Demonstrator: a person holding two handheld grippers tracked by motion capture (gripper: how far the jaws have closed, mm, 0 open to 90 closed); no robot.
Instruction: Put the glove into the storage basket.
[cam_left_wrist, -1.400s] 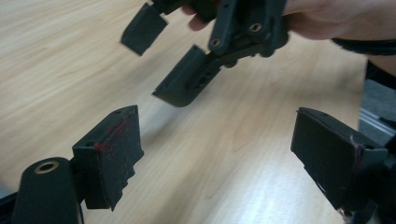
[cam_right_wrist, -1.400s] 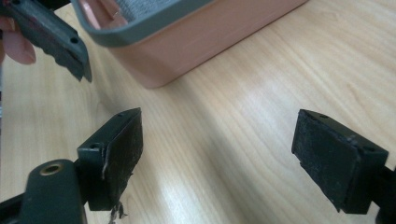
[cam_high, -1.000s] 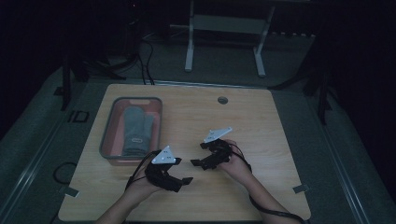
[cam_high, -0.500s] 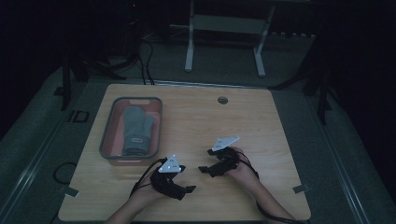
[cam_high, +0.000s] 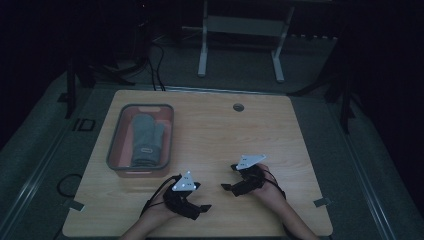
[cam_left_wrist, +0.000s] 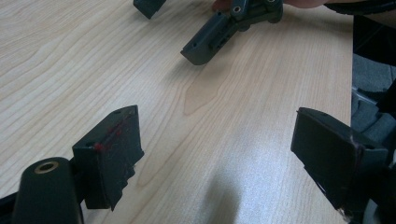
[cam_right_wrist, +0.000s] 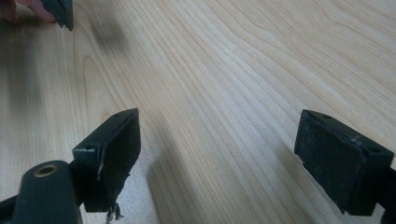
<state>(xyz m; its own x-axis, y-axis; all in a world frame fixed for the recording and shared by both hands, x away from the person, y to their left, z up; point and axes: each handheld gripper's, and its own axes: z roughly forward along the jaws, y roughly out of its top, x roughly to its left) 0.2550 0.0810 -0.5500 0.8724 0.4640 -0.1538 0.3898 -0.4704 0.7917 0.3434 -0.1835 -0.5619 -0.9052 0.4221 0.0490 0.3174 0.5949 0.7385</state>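
Both claws (cam_high: 215, 197) lower, nearer table edge

Pale wood-grain table (cam_high: 215, 130), smooth w/ soft sheen. Matt black plastic grippers, left (cam_left_wrist: 215, 154) & right (cam_right_wrist: 217, 154); pads scuffed, frayed at edges. Translucent plastic bin (cam_high: 116, 150) holds grey knit cloth glove (cam_high: 145, 137).

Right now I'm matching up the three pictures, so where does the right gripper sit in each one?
High view: the right gripper is low and right of centre, over the table.
Left gripper view: right gripper at the top edge, jaws open.
Right gripper view: right gripper, its own jaws rise at the bottom, empty.
Shared landmark: the pale wood table.
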